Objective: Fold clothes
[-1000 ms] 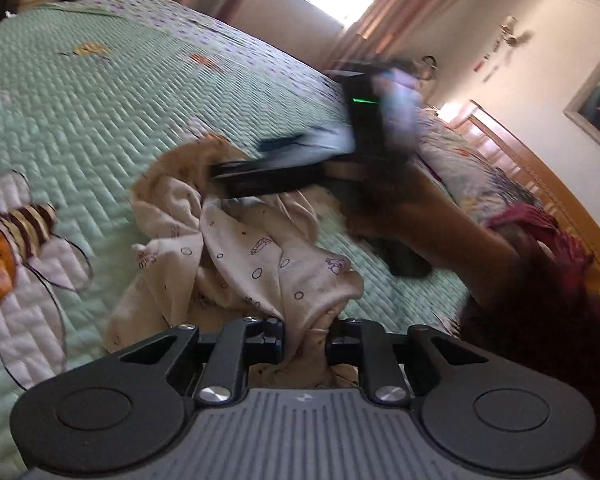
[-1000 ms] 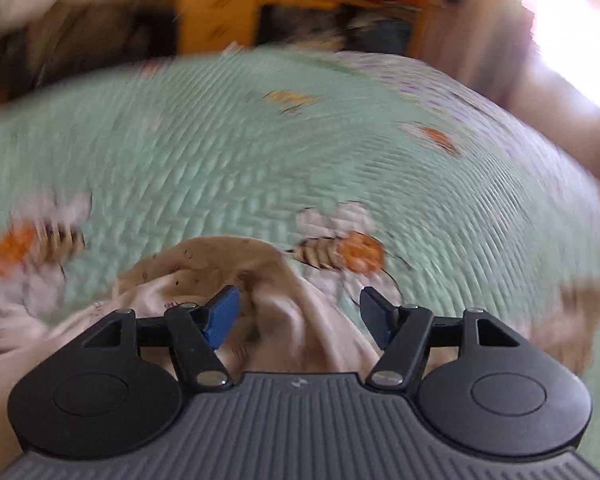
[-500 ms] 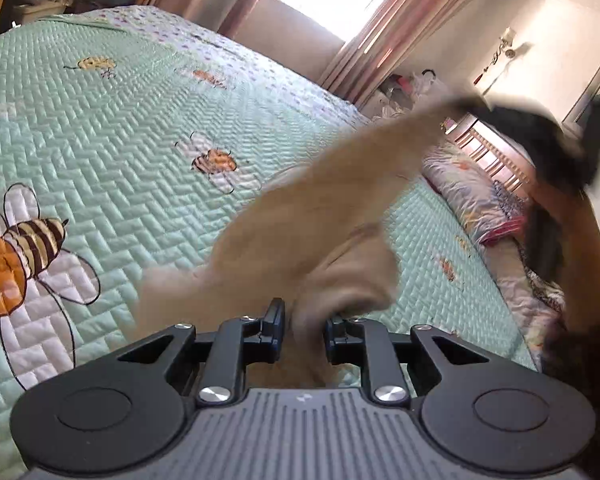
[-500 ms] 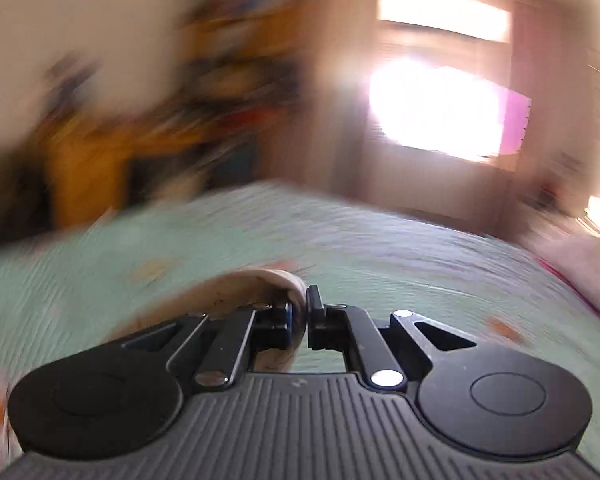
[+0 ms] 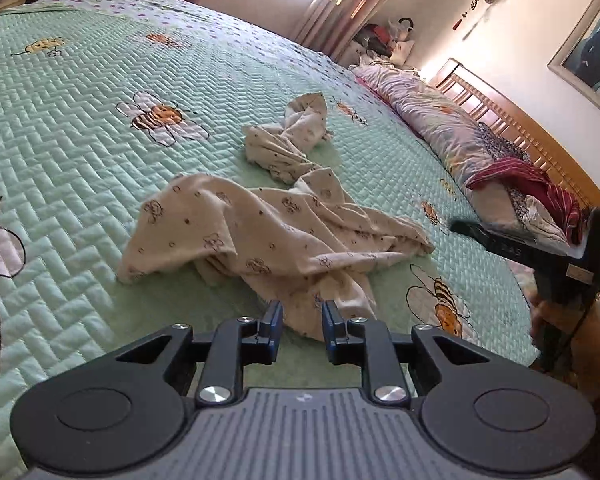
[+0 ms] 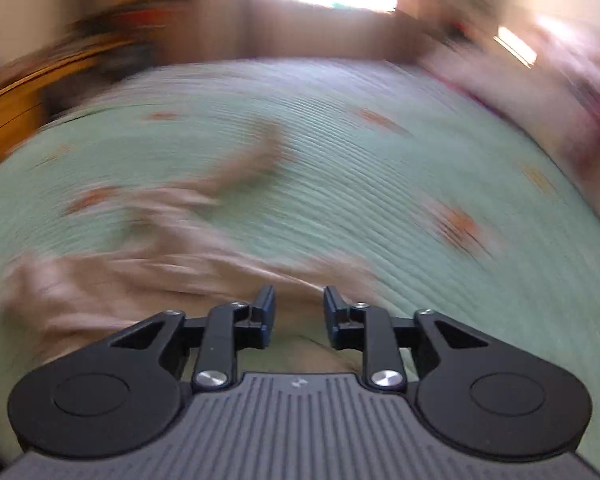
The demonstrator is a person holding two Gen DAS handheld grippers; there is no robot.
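A cream garment (image 5: 268,232) with small printed figures lies crumpled on the green bee-pattern quilt (image 5: 80,120), one twisted part (image 5: 296,136) trailing toward the far side. My left gripper (image 5: 303,320) sits at the garment's near end, its jaws narrowly apart with cream cloth filling the gap. In the blurred right wrist view, my right gripper (image 6: 300,308) stands open just above the garment (image 6: 140,280), holding nothing. The right tool's black body (image 5: 560,260) shows low at the right edge of the left wrist view, held by a hand (image 5: 552,320).
Floral pillows (image 5: 440,120) and a red striped cloth (image 5: 532,184) lie along the wooden headboard (image 5: 512,120) at the right. A framed picture (image 5: 592,52) hangs on the wall. Curtains (image 5: 340,4) and a bright window are at the far end.
The garment was swung up between both grippers and now lies spread on the quilt. The right gripper, shut on it half a second ago, has opened and pulled back to the right.
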